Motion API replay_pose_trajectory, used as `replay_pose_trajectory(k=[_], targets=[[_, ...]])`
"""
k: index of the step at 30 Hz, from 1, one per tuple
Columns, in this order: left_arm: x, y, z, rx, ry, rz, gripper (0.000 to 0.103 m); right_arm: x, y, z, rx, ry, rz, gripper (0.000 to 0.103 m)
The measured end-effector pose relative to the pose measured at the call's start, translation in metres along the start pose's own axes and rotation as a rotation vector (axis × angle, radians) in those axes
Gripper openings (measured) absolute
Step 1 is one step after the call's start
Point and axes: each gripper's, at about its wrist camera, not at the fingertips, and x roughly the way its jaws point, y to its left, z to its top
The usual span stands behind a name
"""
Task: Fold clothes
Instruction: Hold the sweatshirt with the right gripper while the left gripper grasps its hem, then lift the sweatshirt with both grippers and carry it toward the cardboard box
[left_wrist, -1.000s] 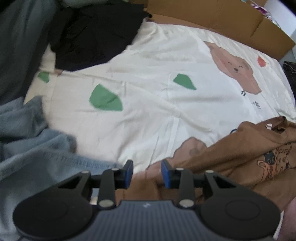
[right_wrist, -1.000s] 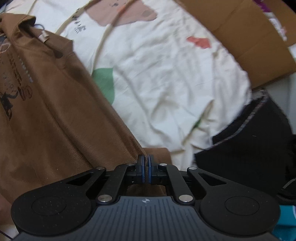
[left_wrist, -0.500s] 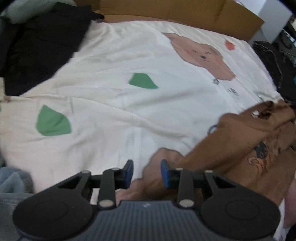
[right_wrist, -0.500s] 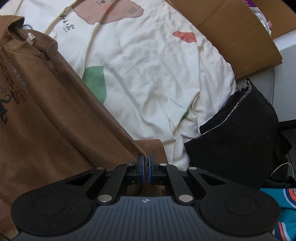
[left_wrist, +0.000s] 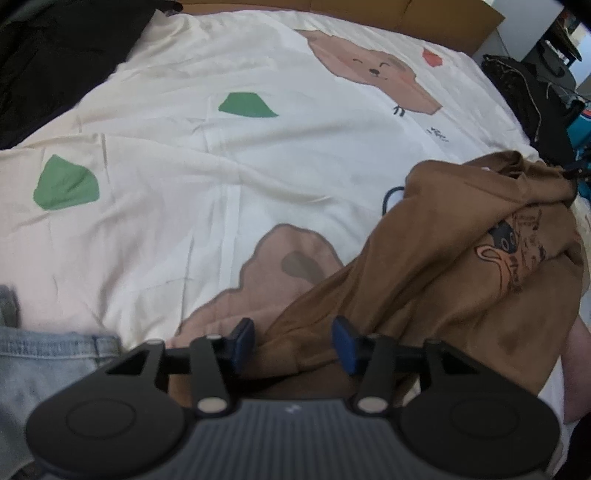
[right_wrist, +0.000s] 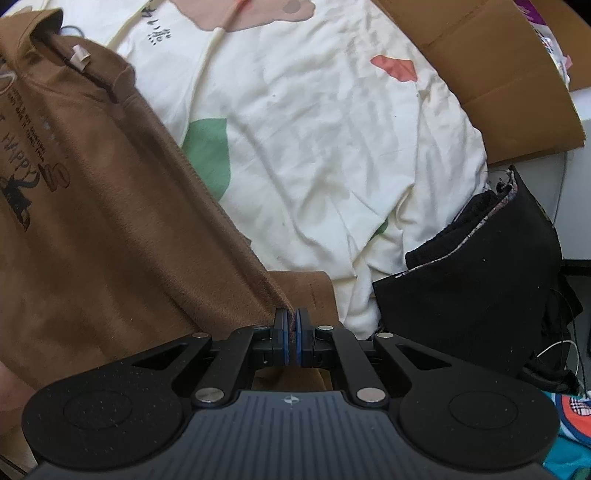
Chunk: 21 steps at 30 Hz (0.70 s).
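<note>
A brown shirt (right_wrist: 110, 206) with a dark cartoon print lies crumpled on a cream bedsheet (left_wrist: 207, 177) patterned with green leaves and a brown bear. The right gripper (right_wrist: 291, 328) is clamped on the shirt's edge, a fold of brown cloth pinched between its blue pads. The left gripper (left_wrist: 293, 338) has its jaws opening, with a bunch of the shirt's fabric lying between the pads, which do not press on it. Beside the shirt's left side lie pale blue jeans (left_wrist: 44, 354). To the shirt's right sits a black garment (right_wrist: 476, 288), and beyond the sheet lies brown cardboard (right_wrist: 491, 70).
</note>
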Motion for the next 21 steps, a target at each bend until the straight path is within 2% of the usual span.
replay_pose_trajectory(k=[3,5,7,10,11,12,14,19,21], targets=[[-0.002,0.001,-0.003,0.014,-0.014,0.006,0.054,0.001,0.003,0.001,-0.011,0.011,0.003,0.002],[-0.004,0.001,-0.004,0.025,-0.023,-0.003,0.050,0.002,0.004,0.002,-0.011,0.014,0.003,0.002],[-0.005,-0.002,-0.005,0.066,-0.025,0.005,0.048,0.004,0.006,0.002,-0.010,0.017,0.005,0.002],[-0.003,-0.001,-0.005,0.089,-0.002,0.002,0.047,0.006,0.010,0.001,-0.017,0.023,0.013,0.002],[-0.003,0.002,-0.005,0.079,0.007,-0.011,0.042,0.006,0.012,0.000,-0.021,0.024,0.014,0.002],[-0.002,0.004,-0.005,0.070,0.016,-0.022,0.031,0.006,0.012,0.000,-0.021,0.025,0.016,0.002],[0.001,0.004,-0.005,0.079,0.031,-0.024,0.021,0.006,0.013,0.000,-0.020,0.027,0.018,0.002],[0.004,0.003,-0.004,0.071,0.049,-0.018,0.020,0.007,0.011,0.000,-0.012,0.021,0.010,0.002],[0.002,0.001,-0.003,0.087,0.035,-0.001,0.010,0.006,0.010,0.000,-0.008,0.011,-0.006,0.002]])
